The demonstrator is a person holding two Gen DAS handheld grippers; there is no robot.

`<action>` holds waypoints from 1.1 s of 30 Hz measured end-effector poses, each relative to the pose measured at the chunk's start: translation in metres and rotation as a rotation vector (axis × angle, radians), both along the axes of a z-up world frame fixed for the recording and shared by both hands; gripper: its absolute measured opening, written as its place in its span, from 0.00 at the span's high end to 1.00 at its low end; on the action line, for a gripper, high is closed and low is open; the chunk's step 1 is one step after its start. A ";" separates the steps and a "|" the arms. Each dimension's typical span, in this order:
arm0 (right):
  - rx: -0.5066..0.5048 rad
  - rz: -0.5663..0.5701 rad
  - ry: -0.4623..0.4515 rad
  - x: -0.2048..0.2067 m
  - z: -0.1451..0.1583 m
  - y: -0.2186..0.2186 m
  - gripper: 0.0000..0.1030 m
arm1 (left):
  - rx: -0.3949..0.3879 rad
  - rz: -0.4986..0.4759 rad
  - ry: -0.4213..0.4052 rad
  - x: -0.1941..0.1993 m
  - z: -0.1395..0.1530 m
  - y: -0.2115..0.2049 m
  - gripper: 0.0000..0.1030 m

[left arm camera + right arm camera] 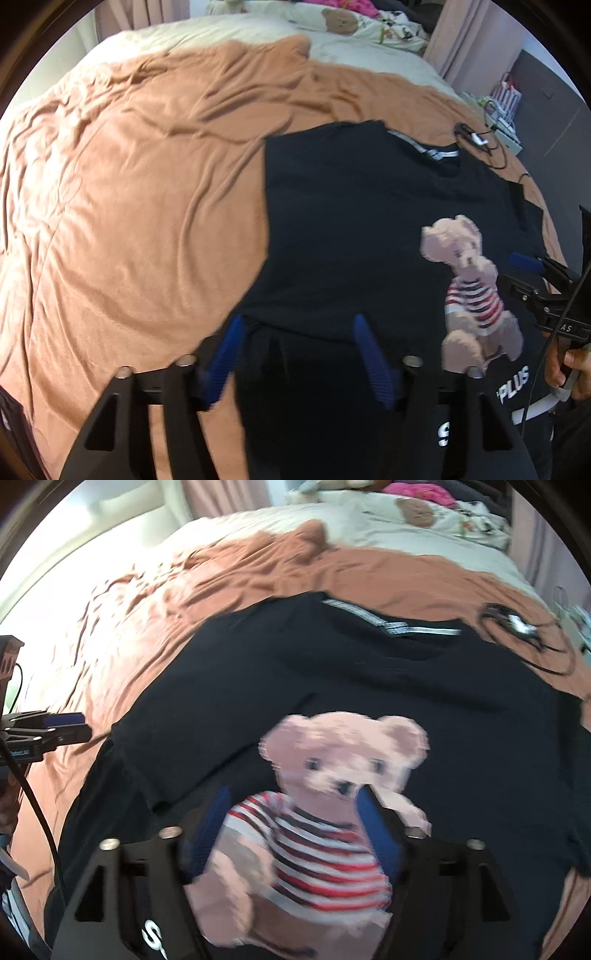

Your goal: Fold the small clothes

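Observation:
A black T-shirt (351, 206) with a teddy-bear print (332, 775) lies front up on an orange-brown blanket (129, 206), collar toward the far end. Its left side looks folded inward, which leaves a straight left edge. My left gripper (298, 325) hovers over the shirt's lower left part, its blue pads wide apart and empty. My right gripper (293, 797) stands open over the bear print, and only the flat shirt shows between its pads. Each gripper also shows at the edge of the other view: the right gripper (528, 266) and the left gripper (66, 723).
A black cable with a small device (476, 138) lies on the blanket beyond the collar. Cream bedding and a bear pillow (340, 22) sit at the head of the bed. Bags (506, 99) stand by the curtain on the right. A hand (569, 365) holds the right gripper.

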State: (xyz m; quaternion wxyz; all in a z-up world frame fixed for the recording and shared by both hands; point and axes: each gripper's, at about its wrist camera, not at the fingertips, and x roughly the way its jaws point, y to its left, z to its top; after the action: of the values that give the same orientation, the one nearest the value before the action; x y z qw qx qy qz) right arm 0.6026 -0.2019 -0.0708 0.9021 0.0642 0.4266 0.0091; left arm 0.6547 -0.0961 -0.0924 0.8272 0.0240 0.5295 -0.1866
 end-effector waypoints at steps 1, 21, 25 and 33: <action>0.004 -0.012 -0.005 -0.009 0.004 -0.005 0.22 | -0.002 -0.006 -0.010 -0.002 0.005 -0.008 0.23; 0.039 -0.299 -0.018 -0.158 0.048 -0.162 0.10 | -0.052 -0.169 -0.059 -0.027 0.050 -0.189 0.11; 0.009 -0.327 -0.036 -0.180 0.054 -0.182 0.10 | -0.073 -0.207 -0.105 -0.033 0.058 -0.226 0.11; 0.036 -0.402 -0.058 -0.204 0.050 -0.227 0.10 | -0.082 -0.250 -0.113 -0.033 0.055 -0.286 0.15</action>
State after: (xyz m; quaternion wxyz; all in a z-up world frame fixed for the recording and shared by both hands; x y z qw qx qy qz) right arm 0.3984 -0.4293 -0.0211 0.8965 0.1639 0.3787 -0.1615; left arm 0.6221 -0.3821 -0.0375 0.8262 0.0663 0.4670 -0.3081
